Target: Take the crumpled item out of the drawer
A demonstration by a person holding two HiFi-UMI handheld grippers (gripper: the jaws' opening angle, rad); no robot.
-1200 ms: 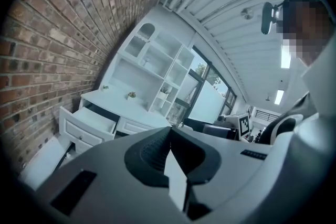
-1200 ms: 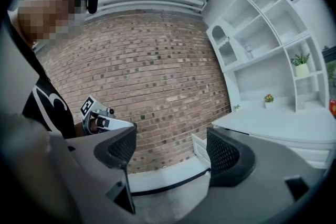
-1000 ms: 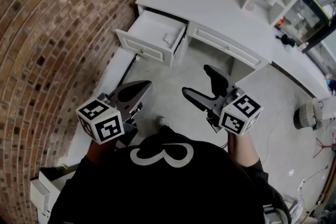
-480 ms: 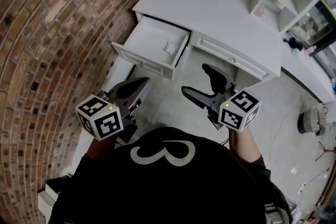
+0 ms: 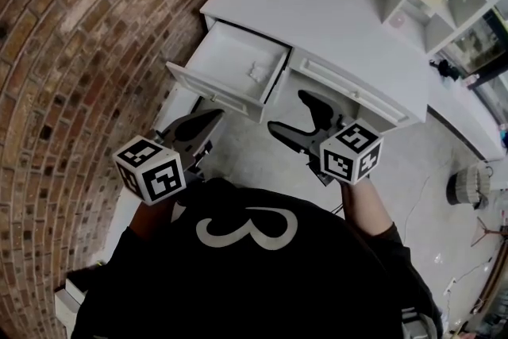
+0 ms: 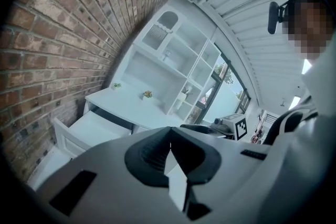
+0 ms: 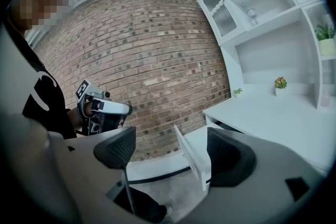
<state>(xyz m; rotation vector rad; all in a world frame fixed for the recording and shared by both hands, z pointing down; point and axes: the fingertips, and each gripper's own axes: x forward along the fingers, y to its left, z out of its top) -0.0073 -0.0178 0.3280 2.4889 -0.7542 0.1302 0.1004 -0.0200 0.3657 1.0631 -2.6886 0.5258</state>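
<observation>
You're closer to the drawer (image 5: 230,59) now, both grippers near its front. The crumpled item (image 5: 258,72) lies inside by its right wall. Right gripper (image 5: 290,113) gapes wide, empty; left gripper (image 5: 208,119) pinched together, empty. Come in above the drawer and straddle the item.

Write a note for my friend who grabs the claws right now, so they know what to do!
Left claw: shut, empty.
Right claw: open, empty.
Both hang over the floor, short of the drawer.
The drawer is pulled open from the desk. The crumpled item lies inside, near the drawer's right side.
Done: drawer open.
Left: reach in, probably with the open right claw, pinch the item and lift it out.
</observation>
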